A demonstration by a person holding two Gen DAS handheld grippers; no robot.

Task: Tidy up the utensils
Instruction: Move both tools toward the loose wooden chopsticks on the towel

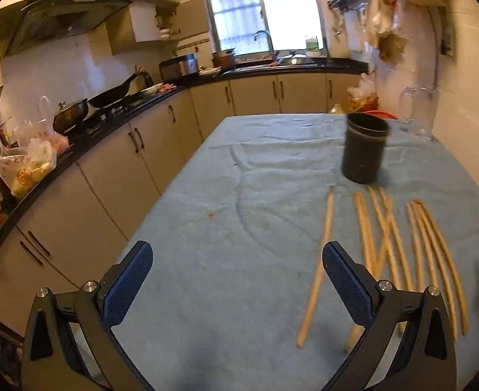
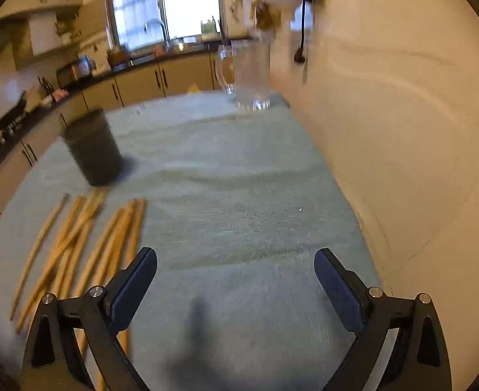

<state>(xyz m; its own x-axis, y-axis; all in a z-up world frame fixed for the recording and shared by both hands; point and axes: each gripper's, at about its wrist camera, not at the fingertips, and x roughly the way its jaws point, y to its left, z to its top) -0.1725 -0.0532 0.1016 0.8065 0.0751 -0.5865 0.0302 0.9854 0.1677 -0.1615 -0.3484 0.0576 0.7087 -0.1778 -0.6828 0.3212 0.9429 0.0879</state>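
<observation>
Several wooden chopsticks (image 1: 383,247) lie loose on the blue tablecloth (image 1: 239,202), pointing toward a dark cylindrical holder (image 1: 365,148) that stands upright behind them. My left gripper (image 1: 238,257) is open and empty above the cloth, left of the chopsticks. In the right wrist view the chopsticks (image 2: 76,247) lie at the left and the holder (image 2: 93,148) stands behind them. My right gripper (image 2: 236,264) is open and empty, right of the chopsticks.
A clear glass pitcher (image 1: 418,114) stands at the table's far right corner, also in the right wrist view (image 2: 246,75). A wall (image 2: 402,130) runs along the table's right side. A kitchen counter (image 1: 76,143) with pans and bags runs along the left.
</observation>
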